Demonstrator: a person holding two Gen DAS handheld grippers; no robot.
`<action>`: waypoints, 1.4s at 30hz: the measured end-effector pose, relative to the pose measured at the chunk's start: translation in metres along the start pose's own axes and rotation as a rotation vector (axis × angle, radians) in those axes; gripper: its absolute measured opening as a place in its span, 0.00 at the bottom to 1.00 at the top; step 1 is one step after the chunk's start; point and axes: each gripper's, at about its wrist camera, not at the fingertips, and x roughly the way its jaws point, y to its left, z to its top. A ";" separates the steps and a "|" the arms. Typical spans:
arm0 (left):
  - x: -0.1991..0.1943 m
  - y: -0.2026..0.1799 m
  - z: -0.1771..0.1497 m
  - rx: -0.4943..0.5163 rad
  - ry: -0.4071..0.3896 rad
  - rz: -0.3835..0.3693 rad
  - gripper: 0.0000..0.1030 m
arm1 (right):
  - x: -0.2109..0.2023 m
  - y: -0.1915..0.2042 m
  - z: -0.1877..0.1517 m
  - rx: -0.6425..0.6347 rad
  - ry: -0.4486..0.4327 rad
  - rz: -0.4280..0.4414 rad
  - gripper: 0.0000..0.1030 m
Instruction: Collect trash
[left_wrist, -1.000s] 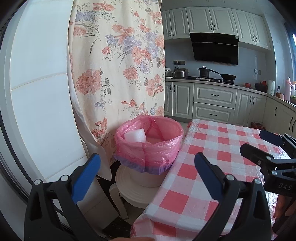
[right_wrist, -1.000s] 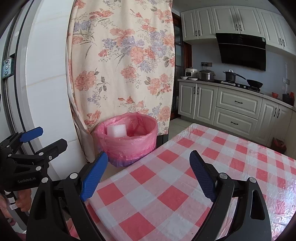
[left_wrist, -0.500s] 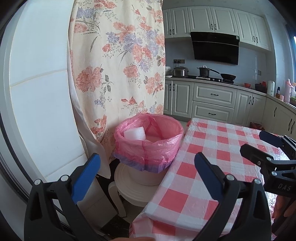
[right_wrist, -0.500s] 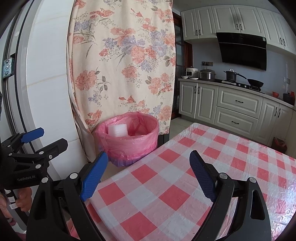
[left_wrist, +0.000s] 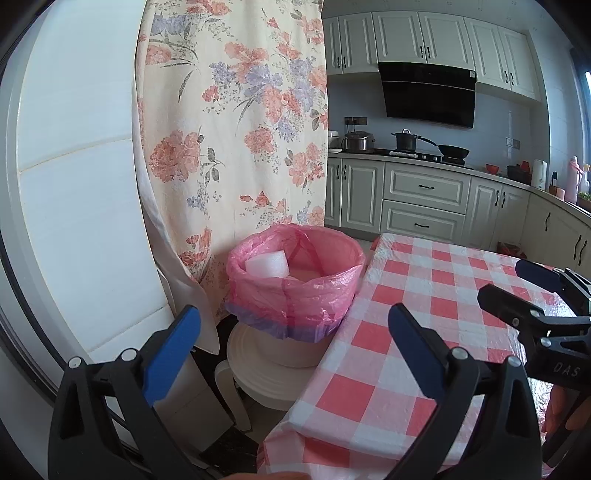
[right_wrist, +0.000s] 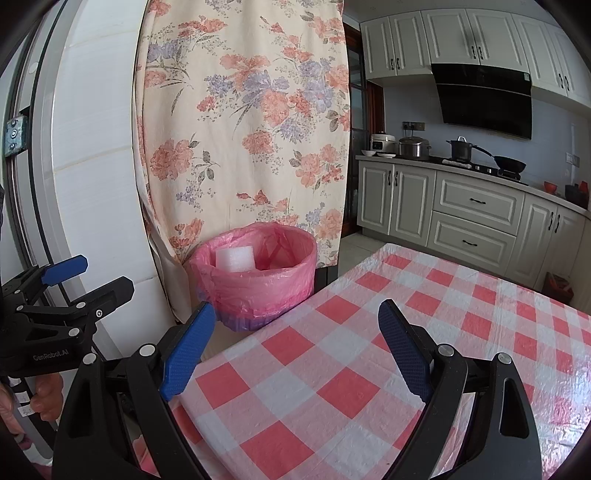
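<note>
1. Left wrist view: the left tongs (left_wrist: 293, 334) stand apart with nothing between the blue pads. Ahead of them is the pink-lined trash bin (left_wrist: 293, 280), set on a white stool (left_wrist: 258, 369), just beside the near corner of the counter (left_wrist: 424, 332) with its red-and-white checked cloth. A white foam piece (left_wrist: 266, 264) lies inside the bin, against its left wall. The right tongs (left_wrist: 535, 295) show to the right of the bin, over the cloth, apart and empty.

2. Right wrist view: the right tongs (right_wrist: 295, 343) are apart with only cloth seen between them, over the counter (right_wrist: 406, 350) on the near side of the bin (right_wrist: 255, 273). The foam piece (right_wrist: 235, 259) sits inside the bin. The left tongs (right_wrist: 88, 277) hang to the left of the bin, apart, empty.

3. Step in hand, as a judgement: the foam looks deposited, and no loose trash shows on the visible cloth, so the collecting seems done or between pieces.

4. Next move: likely to look beyond the bin for another piece; whether 1 remains cannot be told.
</note>
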 end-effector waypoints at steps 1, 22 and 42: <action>0.000 0.000 0.000 0.002 0.000 0.000 0.96 | 0.000 0.000 0.000 0.001 0.000 -0.001 0.82; -0.001 -0.001 -0.001 0.011 0.008 -0.014 0.96 | 0.000 -0.003 0.000 0.010 -0.007 -0.006 0.82; 0.000 0.000 -0.001 0.004 0.000 -0.015 0.96 | -0.001 -0.002 0.001 0.010 -0.008 -0.006 0.82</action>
